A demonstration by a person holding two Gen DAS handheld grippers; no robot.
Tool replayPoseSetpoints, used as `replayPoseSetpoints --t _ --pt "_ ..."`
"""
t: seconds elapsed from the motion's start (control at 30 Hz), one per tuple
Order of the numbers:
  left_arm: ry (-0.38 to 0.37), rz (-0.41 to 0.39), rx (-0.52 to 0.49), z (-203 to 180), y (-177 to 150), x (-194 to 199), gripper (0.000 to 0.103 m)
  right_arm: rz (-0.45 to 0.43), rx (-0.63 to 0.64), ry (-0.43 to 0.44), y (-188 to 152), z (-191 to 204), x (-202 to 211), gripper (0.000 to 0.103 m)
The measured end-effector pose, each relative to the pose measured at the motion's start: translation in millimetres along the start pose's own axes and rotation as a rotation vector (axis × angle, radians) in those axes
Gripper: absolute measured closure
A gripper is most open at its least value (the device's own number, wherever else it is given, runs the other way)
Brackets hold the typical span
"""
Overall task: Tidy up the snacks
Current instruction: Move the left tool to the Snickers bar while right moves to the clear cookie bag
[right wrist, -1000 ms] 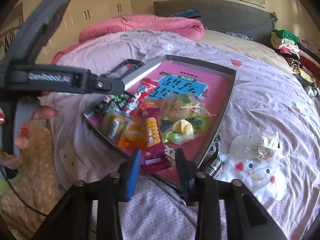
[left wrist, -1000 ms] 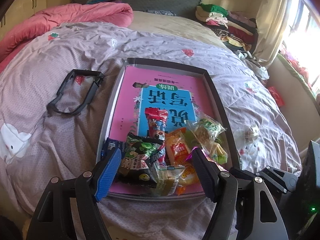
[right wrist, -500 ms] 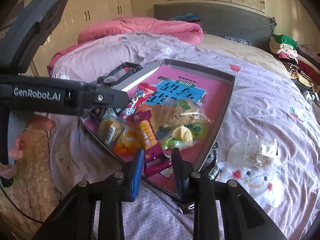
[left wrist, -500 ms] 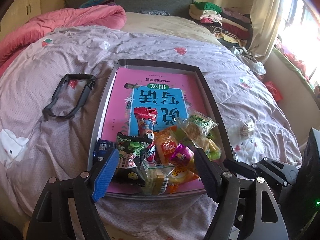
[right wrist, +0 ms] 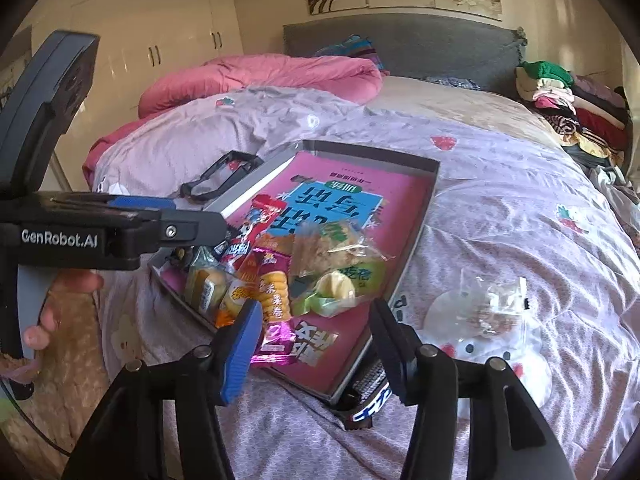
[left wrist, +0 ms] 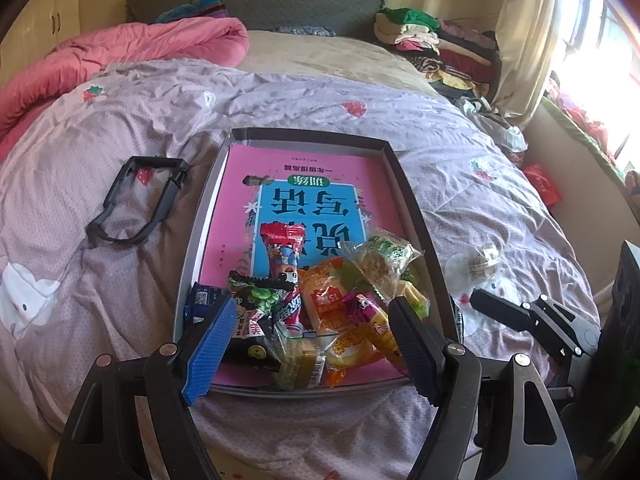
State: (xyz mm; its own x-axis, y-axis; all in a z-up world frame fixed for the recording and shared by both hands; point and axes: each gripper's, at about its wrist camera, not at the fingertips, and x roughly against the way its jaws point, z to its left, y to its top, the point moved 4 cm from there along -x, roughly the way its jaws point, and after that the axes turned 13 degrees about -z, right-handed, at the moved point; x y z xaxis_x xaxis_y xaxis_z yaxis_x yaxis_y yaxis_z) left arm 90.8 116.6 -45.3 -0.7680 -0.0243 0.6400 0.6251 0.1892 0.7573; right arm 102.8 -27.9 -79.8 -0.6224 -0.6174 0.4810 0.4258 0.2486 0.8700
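Observation:
A grey tray (left wrist: 404,176) with a pink book (left wrist: 240,184) in it lies on the bed. Several snack packs are piled at its near end: a red-topped pack (left wrist: 282,248), a green-black pack (left wrist: 256,300), an orange pack (left wrist: 328,300), a clear cracker pack (left wrist: 380,260). My left gripper (left wrist: 310,336) is open, just above the pile. My right gripper (right wrist: 316,336) is open over a purple-pink pack (right wrist: 276,300) at the tray's near edge (right wrist: 420,224). A clear snack bag (right wrist: 492,308) lies on the quilt outside the tray, also in the left wrist view (left wrist: 484,260).
A black plastic frame (left wrist: 136,196) lies on the lilac quilt (left wrist: 120,120) left of the tray. A pink duvet (left wrist: 120,52) and folded clothes (left wrist: 440,44) sit at the bed's head. A dark pack (right wrist: 368,400) pokes out under the tray's near corner.
My right gripper has opened wider and let go of the purple-pink pack, which now lies in the tray. My left gripper has drawn back a little.

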Motion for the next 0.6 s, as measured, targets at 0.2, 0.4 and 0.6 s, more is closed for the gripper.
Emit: replayPoseSetpoints --t 0.2,0.4,0.6 --pt "-0.009 -0.007 -0.012 -5.9 2.4 3.7 0.024 -0.021 -0.023 -0.022 6.8 -8.3 6.6 0.042" --pt "-0.018 -0.018 -0.026 -14.5 5.6 9.5 0.024 -0.038 -0.049 -0.043 13.2 -18.5 14.1 0.04" --pt "-0.034 -0.024 -0.04 -25.7 8.3 15.0 0.024 -0.067 -0.076 -0.074 19.4 -33.5 27.1 0.038"
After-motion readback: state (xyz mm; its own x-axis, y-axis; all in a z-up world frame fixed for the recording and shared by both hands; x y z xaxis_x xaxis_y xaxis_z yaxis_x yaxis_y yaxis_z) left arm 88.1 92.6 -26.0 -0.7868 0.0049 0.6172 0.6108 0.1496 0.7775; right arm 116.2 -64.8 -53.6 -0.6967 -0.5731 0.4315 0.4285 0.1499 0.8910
